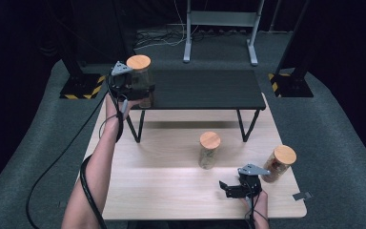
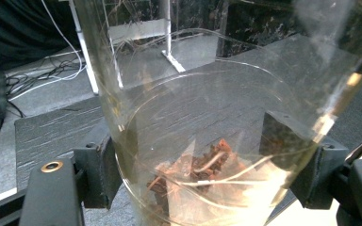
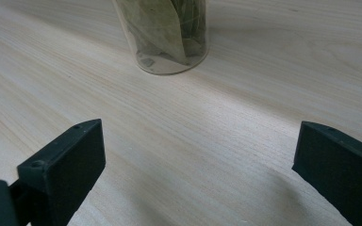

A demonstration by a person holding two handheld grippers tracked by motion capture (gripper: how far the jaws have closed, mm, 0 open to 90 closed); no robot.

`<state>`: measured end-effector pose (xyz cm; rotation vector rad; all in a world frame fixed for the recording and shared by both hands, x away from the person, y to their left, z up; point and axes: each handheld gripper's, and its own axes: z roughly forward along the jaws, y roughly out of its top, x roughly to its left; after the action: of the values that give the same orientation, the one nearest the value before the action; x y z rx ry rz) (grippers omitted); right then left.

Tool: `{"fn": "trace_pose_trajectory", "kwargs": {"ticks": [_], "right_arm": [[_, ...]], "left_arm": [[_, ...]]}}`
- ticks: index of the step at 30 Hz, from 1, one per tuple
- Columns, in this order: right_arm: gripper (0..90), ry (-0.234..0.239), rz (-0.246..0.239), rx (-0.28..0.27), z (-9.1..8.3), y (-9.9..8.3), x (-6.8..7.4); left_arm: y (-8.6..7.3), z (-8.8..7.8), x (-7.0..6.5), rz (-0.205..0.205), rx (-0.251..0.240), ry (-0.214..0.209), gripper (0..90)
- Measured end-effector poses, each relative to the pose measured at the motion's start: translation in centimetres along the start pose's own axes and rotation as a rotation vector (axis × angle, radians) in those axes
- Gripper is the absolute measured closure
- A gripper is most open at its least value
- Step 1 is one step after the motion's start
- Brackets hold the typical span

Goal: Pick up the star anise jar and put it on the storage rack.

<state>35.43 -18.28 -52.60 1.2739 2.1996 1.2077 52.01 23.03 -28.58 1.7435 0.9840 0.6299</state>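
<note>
Left hand-held gripper [image 1: 136, 90] clamps glass jar [image 1: 140, 76] over black shelf [image 1: 205, 90]

Left tongs [image 1: 132, 85]: black body, grey three-cornered plate on top, black cable trailing off it and looping along the forearm. In the left gripper view, two blocky matte-black jaws, each arm carrying a brass-coloured ringed screw hole near the base. Right tongs [image 1: 228, 187]: same black build, same grey plate, thin black cable at the wrist. Its own view shows square-ended, dark pads with a small dimple on one. Both forearms bare, no sleeves.
</note>
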Motion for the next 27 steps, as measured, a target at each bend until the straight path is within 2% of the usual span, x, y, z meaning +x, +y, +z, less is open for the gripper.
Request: {"fn": "trace_pose_trajectory", "kwargs": {"ticks": [9, 27], "right_arm": [[1.8, 0.001, 0.0, 0.002, 0.03, 0.01, 0.01], [1.8, 0.002, -0.002, 0.004, 0.04, 0.02, 0.02]], "left_arm": [[0.02, 0.17, 0.15, -0.01, -0.006, 0.002, 24.2], [0.12, 0.22, -0.09, 0.001, 0.002, 0.019, 24.1]]}}
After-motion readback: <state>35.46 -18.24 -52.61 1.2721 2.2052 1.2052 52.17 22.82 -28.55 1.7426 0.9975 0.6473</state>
